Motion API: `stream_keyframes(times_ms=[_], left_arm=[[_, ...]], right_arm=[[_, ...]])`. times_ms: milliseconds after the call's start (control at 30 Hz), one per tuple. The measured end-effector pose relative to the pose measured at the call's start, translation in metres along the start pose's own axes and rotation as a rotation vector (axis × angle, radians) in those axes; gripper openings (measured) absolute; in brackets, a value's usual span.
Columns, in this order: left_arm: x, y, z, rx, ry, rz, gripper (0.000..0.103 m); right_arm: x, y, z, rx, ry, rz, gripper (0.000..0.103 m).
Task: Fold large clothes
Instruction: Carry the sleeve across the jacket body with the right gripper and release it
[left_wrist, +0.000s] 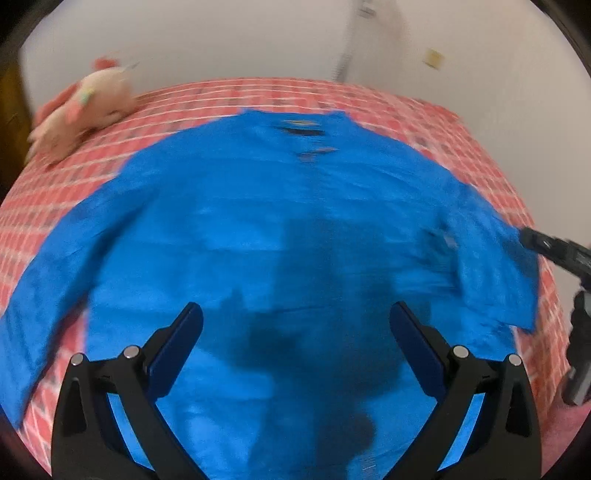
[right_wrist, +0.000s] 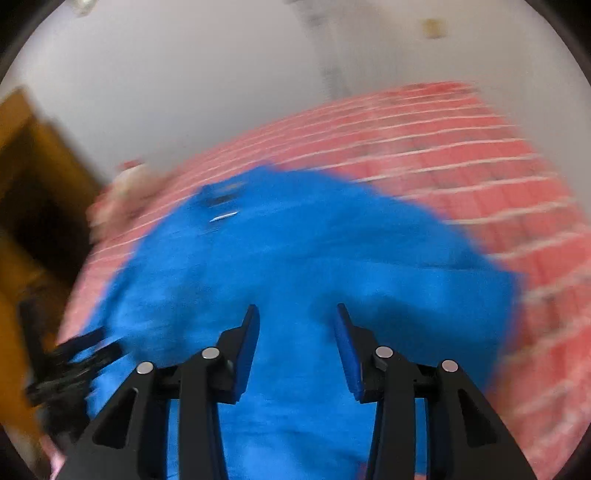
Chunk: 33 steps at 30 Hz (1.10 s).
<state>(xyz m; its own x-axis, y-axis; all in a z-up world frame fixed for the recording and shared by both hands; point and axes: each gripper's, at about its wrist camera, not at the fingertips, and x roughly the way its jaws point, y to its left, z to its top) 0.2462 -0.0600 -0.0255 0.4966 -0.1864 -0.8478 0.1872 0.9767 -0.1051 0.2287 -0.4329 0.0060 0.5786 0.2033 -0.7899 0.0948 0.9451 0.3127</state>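
Garment: a blue shirt (left_wrist: 295, 229) lies spread on the red checked bedcover (left_wrist: 461, 125), collar at the far end, straight ahead of and under both grippers.
Step in hand: judged to be the start of a fold, with the sleeve ahead of the right gripper already partly turned in over the body.
Doing it well: take the cloth at an edge or seam, both layers together, lift little, carry it flat across so no ridge forms.
Left gripper (left_wrist: 295, 332): jaws wide apart, nothing between them, hanging over the lower body of the shirt.
Right gripper (right_wrist: 297, 328): jaws partly apart, no cloth pinched; shirt just beneath.
Bystander: a plush toy (left_wrist: 85, 107) far to the left.
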Motion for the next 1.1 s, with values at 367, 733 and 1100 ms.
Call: stream_keyframes(times_ms=[367, 733, 1100], left_arm=[[0.088, -0.127, 0.039, 0.145, 0.165, -0.220, 0.099], [0.079, -0.119, 0.040, 0.104, 0.110, -0.344, 0.022], [-0.002, 0.001, 0.060, -0.032, -0.154, -0.197, 0.021]], right_arm=[[-0.013, -0.092, 0.006, 0.215, -0.072, -0.125, 0.042], [-0.018, -0.094, 0.007, 0.228, -0.102, -0.048, 0.042], [0.000, -0.065, 0.008, 0.185, -0.069, 0.149, 0.042]])
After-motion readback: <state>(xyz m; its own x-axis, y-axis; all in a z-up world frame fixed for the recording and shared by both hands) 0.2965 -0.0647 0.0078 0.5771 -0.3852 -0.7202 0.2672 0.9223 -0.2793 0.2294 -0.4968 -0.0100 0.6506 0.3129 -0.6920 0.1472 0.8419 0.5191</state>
